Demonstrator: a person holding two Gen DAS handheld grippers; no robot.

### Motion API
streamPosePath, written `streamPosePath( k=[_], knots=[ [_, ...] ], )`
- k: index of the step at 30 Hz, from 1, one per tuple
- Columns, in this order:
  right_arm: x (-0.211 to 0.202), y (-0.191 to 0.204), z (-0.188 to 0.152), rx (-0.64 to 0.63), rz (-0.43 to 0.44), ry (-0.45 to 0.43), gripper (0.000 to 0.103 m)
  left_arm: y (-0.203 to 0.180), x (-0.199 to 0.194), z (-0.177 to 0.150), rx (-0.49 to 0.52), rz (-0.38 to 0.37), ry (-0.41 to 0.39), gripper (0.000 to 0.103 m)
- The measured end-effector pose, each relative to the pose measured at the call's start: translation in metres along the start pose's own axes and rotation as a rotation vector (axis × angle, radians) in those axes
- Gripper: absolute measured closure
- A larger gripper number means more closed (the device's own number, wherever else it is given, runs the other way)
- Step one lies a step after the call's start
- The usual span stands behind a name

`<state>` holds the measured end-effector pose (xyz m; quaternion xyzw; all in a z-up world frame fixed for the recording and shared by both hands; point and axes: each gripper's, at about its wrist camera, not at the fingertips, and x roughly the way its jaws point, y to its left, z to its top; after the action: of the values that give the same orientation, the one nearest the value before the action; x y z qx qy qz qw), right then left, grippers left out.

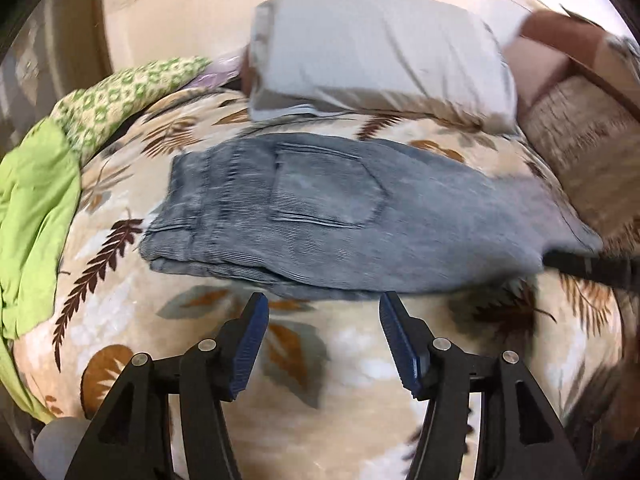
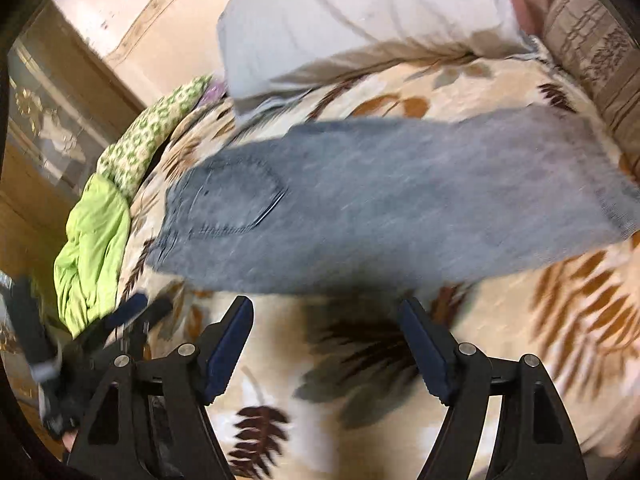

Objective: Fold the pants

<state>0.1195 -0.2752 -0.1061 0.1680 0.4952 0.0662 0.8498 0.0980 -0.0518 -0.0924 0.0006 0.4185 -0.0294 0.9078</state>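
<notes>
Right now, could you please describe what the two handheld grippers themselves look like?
Both the left gripper and right gripper are matte black, angular linkages with round silver pivot pins. Each finger carries a dark blue ribbed pad. No cables or markings show.

we count one pair of grey pants [image 1: 360, 216]; one white pillow [image 1: 380, 56]; one leaf-print blanket [image 1: 320, 360]; one green cloth [image 1: 36, 208]; two grippers: left gripper [image 1: 323, 306], right gripper [image 2: 326, 310]
</notes>
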Motion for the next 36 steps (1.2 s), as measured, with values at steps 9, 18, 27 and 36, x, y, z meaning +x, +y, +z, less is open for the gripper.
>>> streamPosePath(
  k=[9,18,27,36],
  knots=[
    [-0.001,-0.064,-0.009,0.173,0.008,-0.031,0.03,-0.039,-0.015,-0.002,0.071,0.015,0.015,0.044],
    [-0.01,-0.065,-0.004,0.189,0.036,-0.075,0.03,-0.056,0.008,0.012,0.058,0.008,0.087,0.042],
    [-0.008,-0.084,-0.005,0.285,0.075,-0.067,0.02,-0.068,0.022,0.02,0.069,-0.003,0.095,0.041],
    [-0.009,-0.087,0.014,0.269,0.056,0.002,0.015,-0.08,0.033,0.025,0.08,-0.049,0.087,0.04]
  ],
)
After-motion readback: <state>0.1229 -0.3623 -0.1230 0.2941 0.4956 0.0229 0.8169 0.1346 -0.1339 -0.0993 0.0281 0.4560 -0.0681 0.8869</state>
